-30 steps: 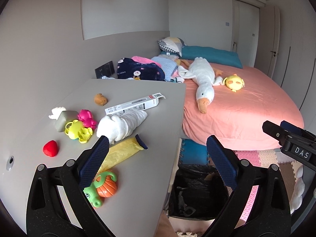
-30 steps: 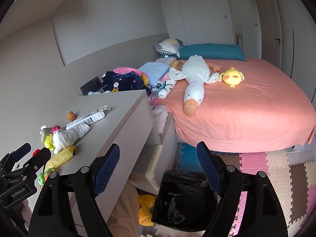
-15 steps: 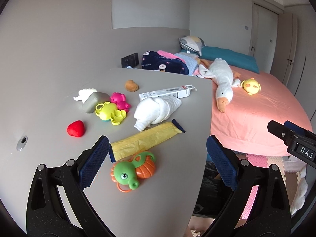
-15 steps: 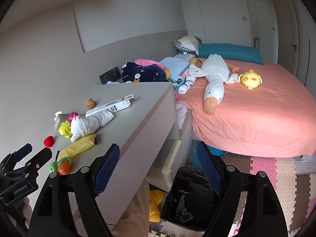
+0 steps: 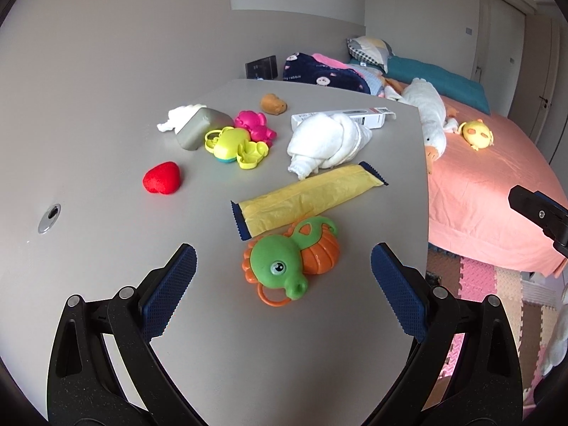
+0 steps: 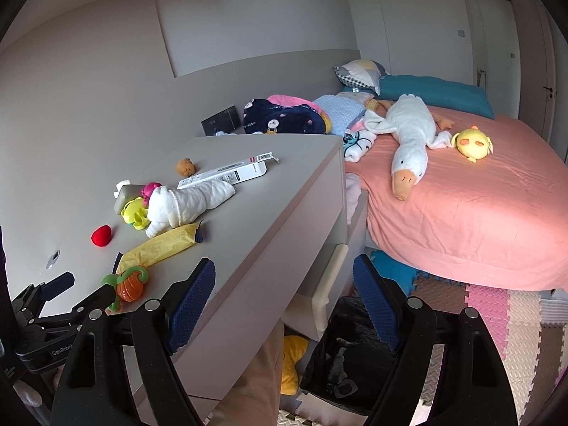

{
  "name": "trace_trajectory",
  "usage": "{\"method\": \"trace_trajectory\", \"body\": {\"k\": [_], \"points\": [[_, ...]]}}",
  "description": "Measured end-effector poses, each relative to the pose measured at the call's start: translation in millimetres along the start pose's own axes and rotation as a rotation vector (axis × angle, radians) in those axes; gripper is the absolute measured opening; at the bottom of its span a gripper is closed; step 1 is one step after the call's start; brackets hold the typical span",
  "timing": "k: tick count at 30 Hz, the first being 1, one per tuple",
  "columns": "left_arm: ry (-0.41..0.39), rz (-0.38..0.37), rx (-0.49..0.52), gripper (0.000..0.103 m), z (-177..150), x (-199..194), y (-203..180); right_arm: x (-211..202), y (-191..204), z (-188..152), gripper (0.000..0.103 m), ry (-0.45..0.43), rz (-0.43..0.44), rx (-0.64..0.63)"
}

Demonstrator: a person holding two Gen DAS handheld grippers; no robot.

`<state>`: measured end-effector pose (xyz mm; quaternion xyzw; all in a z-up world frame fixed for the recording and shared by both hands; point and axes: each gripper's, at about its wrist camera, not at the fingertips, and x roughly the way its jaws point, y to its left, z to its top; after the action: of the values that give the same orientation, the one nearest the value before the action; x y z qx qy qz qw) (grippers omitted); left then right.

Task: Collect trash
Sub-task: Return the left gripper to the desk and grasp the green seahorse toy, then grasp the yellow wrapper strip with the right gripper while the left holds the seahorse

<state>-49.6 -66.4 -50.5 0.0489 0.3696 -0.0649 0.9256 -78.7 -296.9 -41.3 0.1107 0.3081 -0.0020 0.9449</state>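
Note:
A yellow wrapper with dark blue ends [image 5: 309, 197] lies on the grey desk [image 5: 106, 163], also in the right wrist view [image 6: 159, 248]. A white carton box [image 5: 358, 119] lies at the desk's far edge, partly behind a rolled white cloth [image 5: 328, 145]. My left gripper [image 5: 284, 277] is open and empty, low over the desk, with a green and orange toy [image 5: 291, 262] between its fingers. My right gripper [image 6: 284, 287] is open and empty, off the desk's front edge above a black-lined trash bin [image 6: 351, 358] on the floor.
Toys lie on the desk: a red heart [image 5: 161, 178], yellow-green and pink toys [image 5: 238, 142], a grey block [image 5: 198, 129], a brown plush [image 5: 273, 103]. A pink bed [image 6: 479, 191] with a goose plush [image 6: 408, 142] stands to the right. Foam mats [image 6: 497, 305] cover the floor.
My left gripper has swung left and moved over the desk, closer to the wrapper and green toy. My right gripper has turned left toward the desk. Both stay open.

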Motion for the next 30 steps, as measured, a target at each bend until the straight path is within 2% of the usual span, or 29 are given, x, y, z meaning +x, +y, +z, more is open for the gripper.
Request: {"method": "trace_trajectory", "body": {"k": [6,14,17,19,22,30], "points": [[0.038,0.011,0.009,0.090,-2.9,15.8,5.2,11.6,7.4,-2.5,0.080,0.021,0.020,-0.018],[0.107,-0.054,-0.012,0.087,0.9,32.7,13.7,21.6,11.5,-5.3,0.080,0.041,0.032,-0.019],[0.141,-0.085,-0.009,0.082,1.5,40.8,13.5,23.8,12.1,-5.5,0.080,0.048,0.032,-0.021],[0.161,-0.092,0.000,0.073,1.5,44.8,11.5,25.7,13.0,-5.6,0.080,0.051,0.032,-0.022],[0.156,-0.077,0.021,0.063,1.4,43.6,8.3,27.9,13.6,-5.8,0.080,0.057,0.036,-0.020],[0.106,-0.032,0.042,0.060,2.3,29.0,12.4,33.8,30.6,-6.6,0.080,0.075,0.079,-0.051]]}}
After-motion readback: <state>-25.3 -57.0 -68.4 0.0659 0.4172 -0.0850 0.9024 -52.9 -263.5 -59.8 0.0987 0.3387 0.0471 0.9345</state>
